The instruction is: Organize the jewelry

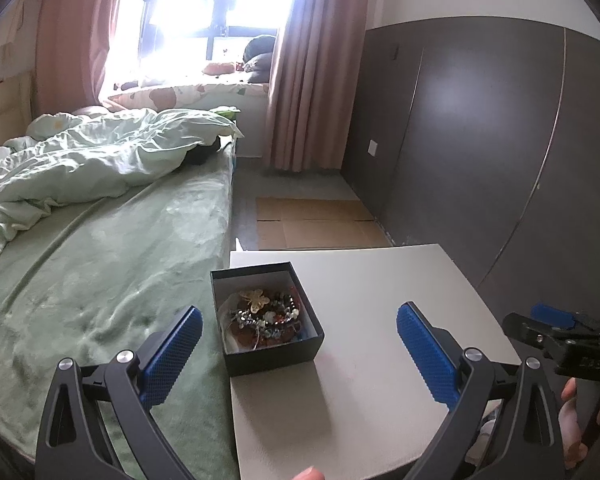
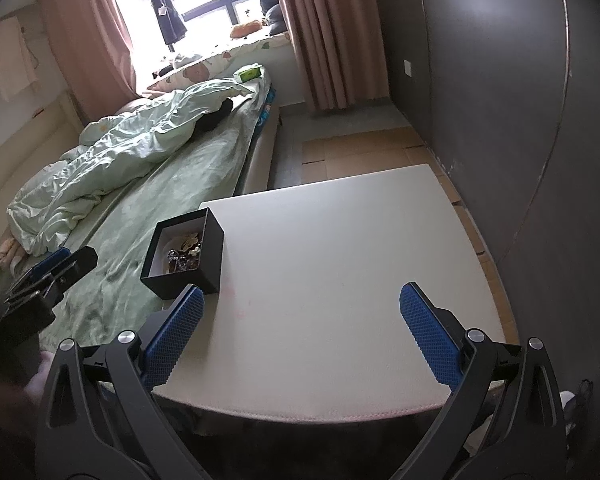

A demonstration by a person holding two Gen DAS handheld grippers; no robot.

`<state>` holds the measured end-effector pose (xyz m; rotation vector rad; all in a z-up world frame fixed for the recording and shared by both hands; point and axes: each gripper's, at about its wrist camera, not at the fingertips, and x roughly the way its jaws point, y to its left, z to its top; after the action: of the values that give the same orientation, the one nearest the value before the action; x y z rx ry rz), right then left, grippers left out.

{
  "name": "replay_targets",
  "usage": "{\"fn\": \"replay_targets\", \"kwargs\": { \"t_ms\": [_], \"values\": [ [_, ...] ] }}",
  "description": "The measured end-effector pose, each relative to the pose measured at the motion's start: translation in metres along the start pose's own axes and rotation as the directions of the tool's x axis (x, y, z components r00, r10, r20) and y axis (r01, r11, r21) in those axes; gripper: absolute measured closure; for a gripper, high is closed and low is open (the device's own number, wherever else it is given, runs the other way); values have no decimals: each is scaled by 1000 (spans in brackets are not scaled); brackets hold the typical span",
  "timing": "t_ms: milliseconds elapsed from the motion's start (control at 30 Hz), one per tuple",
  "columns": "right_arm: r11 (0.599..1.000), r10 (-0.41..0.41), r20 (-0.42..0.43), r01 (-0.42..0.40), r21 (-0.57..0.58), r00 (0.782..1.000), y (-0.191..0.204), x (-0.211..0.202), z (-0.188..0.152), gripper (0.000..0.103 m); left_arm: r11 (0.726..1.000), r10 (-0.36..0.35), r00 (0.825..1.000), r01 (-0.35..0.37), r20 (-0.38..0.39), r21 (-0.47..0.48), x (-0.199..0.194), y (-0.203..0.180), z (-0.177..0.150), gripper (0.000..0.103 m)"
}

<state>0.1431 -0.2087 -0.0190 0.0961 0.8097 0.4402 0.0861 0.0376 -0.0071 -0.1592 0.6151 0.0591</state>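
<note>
A black open box (image 1: pixel 274 347) (image 2: pixel 204 264) stands at the left edge of a white table (image 1: pixel 380 300) (image 2: pixel 340 260). Inside lies a tangle of jewelry (image 1: pixel 266 316) (image 2: pixel 184 254): beaded strands and a cream butterfly piece. My left gripper (image 1: pixel 299 338) is open, its blue pads on either side of the box and nearer to me, nothing held. My right gripper (image 2: pixel 302 326) is open over the bare tabletop, to the right of the box, holding nothing. Each gripper shows at the edge of the other's view, the right gripper (image 1: pixel 552 322) and the left gripper (image 2: pixel 56 266).
A bed with a green sheet (image 1: pixel 100 280) (image 2: pixel 172 184) and a rumpled pale quilt (image 1: pixel 80 160) lies directly left of the table. A dark wall panel (image 1: pixel 480 120) runs along the right. Cardboard sheets (image 1: pixel 312 224) cover the floor beyond the table. Fingers (image 1: pixel 572 420) show at lower right.
</note>
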Motion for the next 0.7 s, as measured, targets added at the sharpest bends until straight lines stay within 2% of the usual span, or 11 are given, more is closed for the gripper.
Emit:
{"fn": "replay_targets", "kwargs": {
  "t_ms": [233,333,533,700],
  "values": [
    [1000,-24,-22,24,13,999,10,27,9,5,1000,-1,1000,0,-15,-15,19,12,8,8],
    [999,-27,-39,28,21,999,16,41,11,5,999,27,999,-28,-22,-19,26,18,11,8],
    [999,-22,-58,24,25,998,32,64,14,5,993,81,997,-83,-18,-87,38,45,24,9],
    [1000,19,-61,-19,6,998,57,79,18,5,986,111,993,-114,-26,-118,44,70,35,11]
  ]
}}
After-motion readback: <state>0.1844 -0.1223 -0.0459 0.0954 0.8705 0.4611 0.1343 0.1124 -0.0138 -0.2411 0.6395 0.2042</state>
